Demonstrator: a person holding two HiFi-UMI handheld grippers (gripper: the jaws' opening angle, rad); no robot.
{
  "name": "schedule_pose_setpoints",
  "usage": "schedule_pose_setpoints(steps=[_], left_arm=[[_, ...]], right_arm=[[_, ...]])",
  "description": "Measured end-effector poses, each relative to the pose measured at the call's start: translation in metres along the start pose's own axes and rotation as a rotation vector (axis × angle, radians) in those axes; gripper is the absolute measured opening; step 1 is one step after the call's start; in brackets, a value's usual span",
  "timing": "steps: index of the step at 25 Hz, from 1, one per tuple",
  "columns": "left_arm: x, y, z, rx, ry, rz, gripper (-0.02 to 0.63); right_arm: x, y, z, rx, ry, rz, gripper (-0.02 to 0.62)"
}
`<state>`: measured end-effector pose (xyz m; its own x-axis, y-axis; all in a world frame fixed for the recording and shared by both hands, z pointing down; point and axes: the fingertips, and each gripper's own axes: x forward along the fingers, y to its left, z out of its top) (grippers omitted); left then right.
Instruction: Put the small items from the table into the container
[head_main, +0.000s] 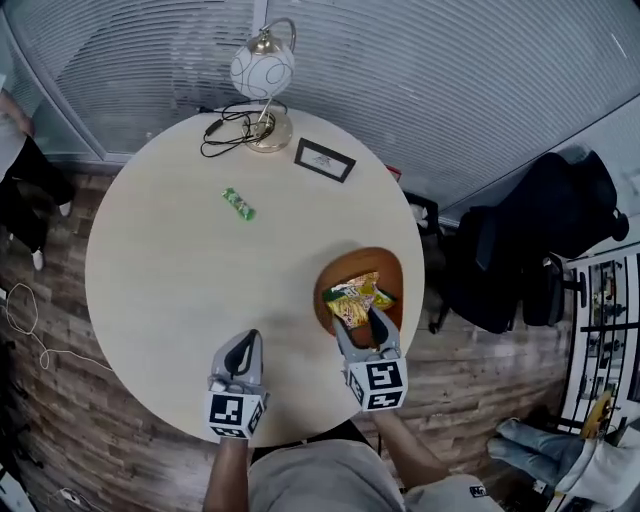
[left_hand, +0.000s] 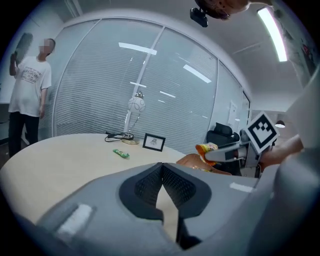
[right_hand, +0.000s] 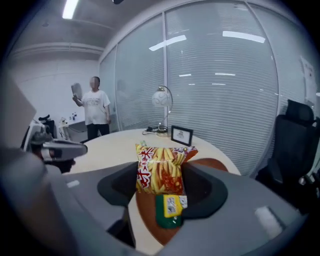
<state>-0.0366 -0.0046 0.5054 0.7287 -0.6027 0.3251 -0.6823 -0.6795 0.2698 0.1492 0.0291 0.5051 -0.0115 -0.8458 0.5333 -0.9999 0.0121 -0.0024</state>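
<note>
Right gripper view | right tongs (right_hand: 160, 165) clamped on snack bag (right_hand: 159, 175) | left tongs (left_hand: 162, 167) closed, empty

A yellow-and-red snack packet (right_hand: 159, 170) printed with fries stands upright, pinched between the jaws of the right tool (head_main: 358, 316). It hangs over the brown, shallow container (head_main: 392, 268) just under that tool's tips. A small green packet (head_main: 238, 204) lies flat on the surface (head_main: 160, 290), well ahead of the left tool (head_main: 250, 338).

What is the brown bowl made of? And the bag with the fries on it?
The brown bowl looks like smooth wood, or maybe plastic coloured like wood: it is an even reddish brown with a faint sheen. The snack bag looks like thin, glossy plastic film, with bright print and creases.
</note>
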Motion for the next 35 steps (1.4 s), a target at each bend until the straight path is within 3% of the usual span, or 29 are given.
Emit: schedule_pose_setpoints(steps=[3,8,21,27,31,35], left_arm=[[0.009,-0.016,0.003,0.02,0.011,-0.038,-0.006],[0.016,-0.029,0.01,0.044,0.022,-0.061,-0.006],[0.024,-0.034,0.014,0.039,0.032,-0.07,-0.006],[0.029,-0.041,0.017,0.032,0.013,-0.065,-0.006],[0.027,-0.036,0.015,0.03,0.02,-0.064,-0.006],[0.019,-0.024,0.018,0.03,0.012,-0.041,-0.008]], right_arm=[[-0.008,-0.043,-0.04,-0.004,0.093,-0.072,0.258],[-0.004,-0.061,-0.072,0.02,0.177,-0.101,0.259],[-0.001,-0.075,-0.076,0.013,0.193,-0.167,0.296],[-0.025,-0.067,-0.032,0.032,0.036,-0.128,0.193],[-0.036,-0.043,0.007,0.009,-0.108,-0.12,0.02],[-0.028,-0.005,0.029,0.005,-0.162,-0.057,0.003]])
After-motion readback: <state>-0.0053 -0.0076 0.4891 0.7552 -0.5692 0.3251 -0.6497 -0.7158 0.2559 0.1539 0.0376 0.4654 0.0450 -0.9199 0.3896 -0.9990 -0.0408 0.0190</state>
